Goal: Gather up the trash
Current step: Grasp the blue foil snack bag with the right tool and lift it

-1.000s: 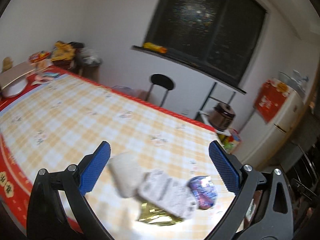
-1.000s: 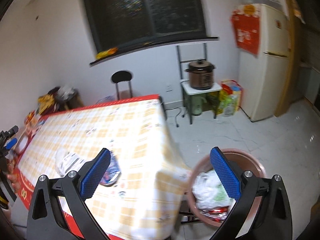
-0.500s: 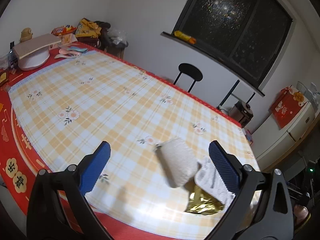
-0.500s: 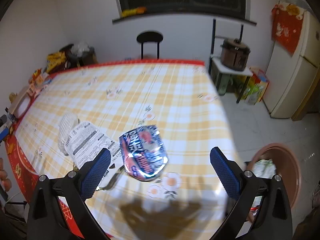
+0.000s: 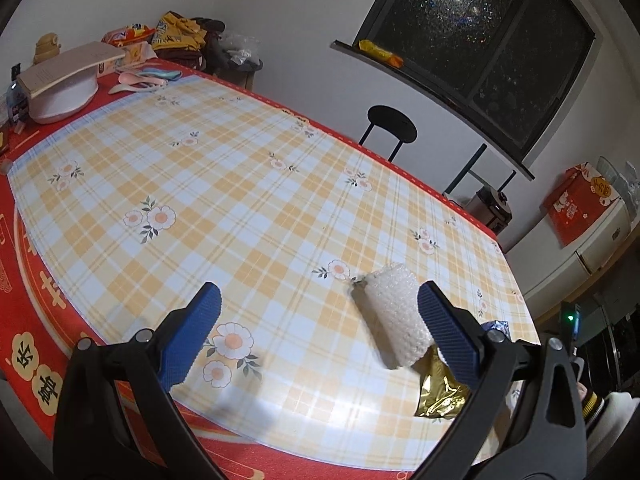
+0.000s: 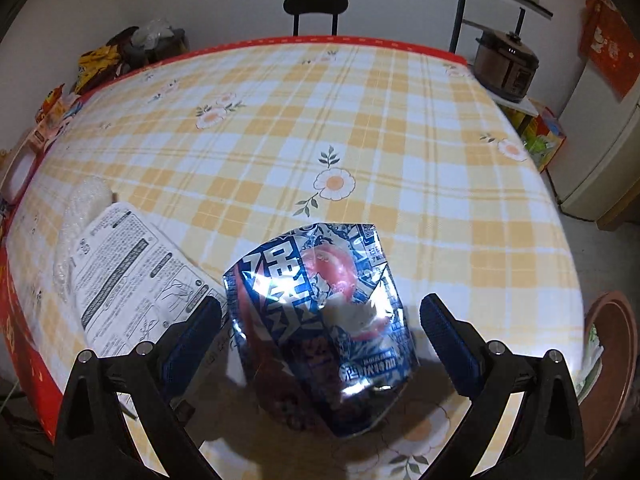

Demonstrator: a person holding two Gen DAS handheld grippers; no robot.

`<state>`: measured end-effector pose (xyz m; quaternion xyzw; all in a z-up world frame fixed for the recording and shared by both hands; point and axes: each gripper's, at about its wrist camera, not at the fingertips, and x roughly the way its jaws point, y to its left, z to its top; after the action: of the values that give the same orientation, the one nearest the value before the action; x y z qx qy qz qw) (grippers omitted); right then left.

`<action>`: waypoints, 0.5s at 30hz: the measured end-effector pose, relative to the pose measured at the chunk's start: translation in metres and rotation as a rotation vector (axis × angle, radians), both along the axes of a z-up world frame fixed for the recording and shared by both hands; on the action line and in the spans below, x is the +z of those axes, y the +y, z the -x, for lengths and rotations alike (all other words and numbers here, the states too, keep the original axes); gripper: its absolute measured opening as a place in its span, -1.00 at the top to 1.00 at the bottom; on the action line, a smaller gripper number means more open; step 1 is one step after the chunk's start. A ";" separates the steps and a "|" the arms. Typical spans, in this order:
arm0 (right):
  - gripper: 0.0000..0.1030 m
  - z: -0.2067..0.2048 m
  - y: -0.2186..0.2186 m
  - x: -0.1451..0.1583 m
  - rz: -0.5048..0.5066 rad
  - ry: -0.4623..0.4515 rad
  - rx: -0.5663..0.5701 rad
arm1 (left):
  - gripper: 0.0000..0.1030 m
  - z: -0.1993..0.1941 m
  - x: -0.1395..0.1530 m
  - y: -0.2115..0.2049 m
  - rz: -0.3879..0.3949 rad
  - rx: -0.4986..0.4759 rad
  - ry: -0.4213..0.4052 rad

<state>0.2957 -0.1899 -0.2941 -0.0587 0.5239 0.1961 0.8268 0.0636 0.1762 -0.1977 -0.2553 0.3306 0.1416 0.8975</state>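
The blue snack wrapper (image 6: 320, 320) with big white Chinese lettering lay on the checked desk (image 6: 360, 120), between the wide-open jaws of the right hand-held gripper (image 6: 320, 324). Beside the wrapper sat a printed instruction sheet (image 6: 132, 280). The left hand-held gripper (image 5: 318, 328) gaped empty too, near a bubble-wrap roll (image 5: 394, 316).

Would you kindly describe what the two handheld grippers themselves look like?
The left gripper and right gripper match: black angular frames with silver screws, each carrying two flat fingers faced with textured blue pads. No cables or markings show.
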 end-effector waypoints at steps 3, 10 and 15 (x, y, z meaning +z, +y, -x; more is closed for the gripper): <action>-0.90 -0.005 0.001 -0.005 0.000 0.032 0.002 | -0.88 0.001 -0.004 0.001 0.010 -0.006 0.009; -0.89 -0.009 -0.004 -0.013 -0.025 0.093 -0.030 | -0.88 -0.003 -0.013 -0.001 0.041 -0.027 0.018; -0.82 -0.009 -0.007 -0.011 -0.045 0.093 -0.024 | -0.88 -0.013 -0.016 -0.015 0.054 -0.069 0.020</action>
<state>0.3047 -0.1972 -0.3054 -0.0246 0.5579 0.2004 0.8050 0.0764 0.1617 -0.2141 -0.2663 0.3519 0.1042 0.8913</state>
